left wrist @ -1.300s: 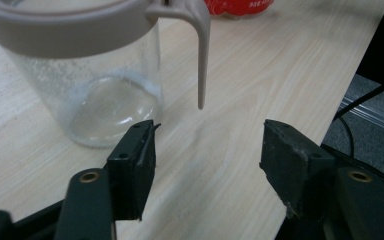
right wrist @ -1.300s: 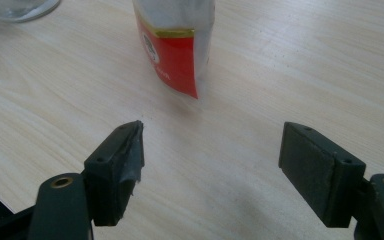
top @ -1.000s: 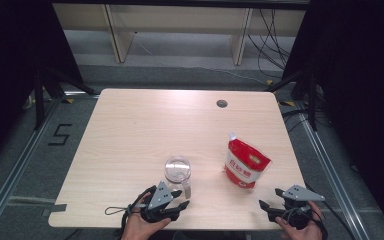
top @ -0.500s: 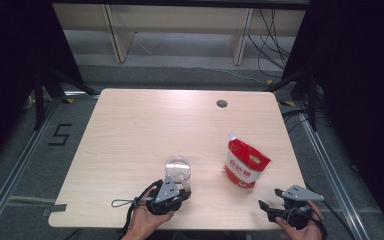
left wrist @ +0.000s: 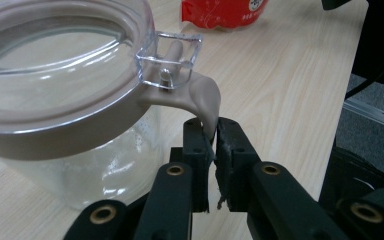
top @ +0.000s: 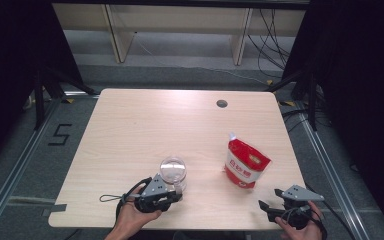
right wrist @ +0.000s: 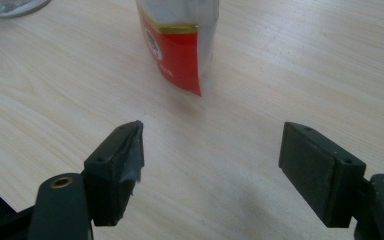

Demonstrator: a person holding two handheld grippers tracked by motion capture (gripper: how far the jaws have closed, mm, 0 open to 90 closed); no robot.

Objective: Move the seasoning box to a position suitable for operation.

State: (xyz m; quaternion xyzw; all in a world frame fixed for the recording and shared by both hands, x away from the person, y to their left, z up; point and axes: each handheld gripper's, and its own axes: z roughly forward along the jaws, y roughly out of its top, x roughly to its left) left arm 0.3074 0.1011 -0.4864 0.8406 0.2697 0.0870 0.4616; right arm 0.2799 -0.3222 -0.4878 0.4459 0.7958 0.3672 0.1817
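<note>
A clear glass jar (top: 173, 171) with a tan-rimmed lid (left wrist: 55, 85) stands near the table's front edge. Its tan latch tab (left wrist: 205, 97) hangs down between the jaws of my left gripper (left wrist: 214, 142), which is shut on it; the same gripper (top: 176, 192) sits just in front of the jar in the high view. A red and white pouch (top: 245, 163) stands upright to the right, also seen in the right gripper view (right wrist: 180, 42). My right gripper (right wrist: 210, 150) stands wide open, short of the pouch, with nothing between its fingers; it is at the front right corner (top: 270, 209).
The light wooden table (top: 145, 125) has a round cable hole (top: 222, 103) at the back right. Metal rails run along the floor on both sides, and shelving stands behind the table. The table's right edge lies close to the right gripper.
My left gripper has shifted slightly right and closer under the jar's lid, and now pinches the latch tab. The right gripper and the pouch have not moved.
</note>
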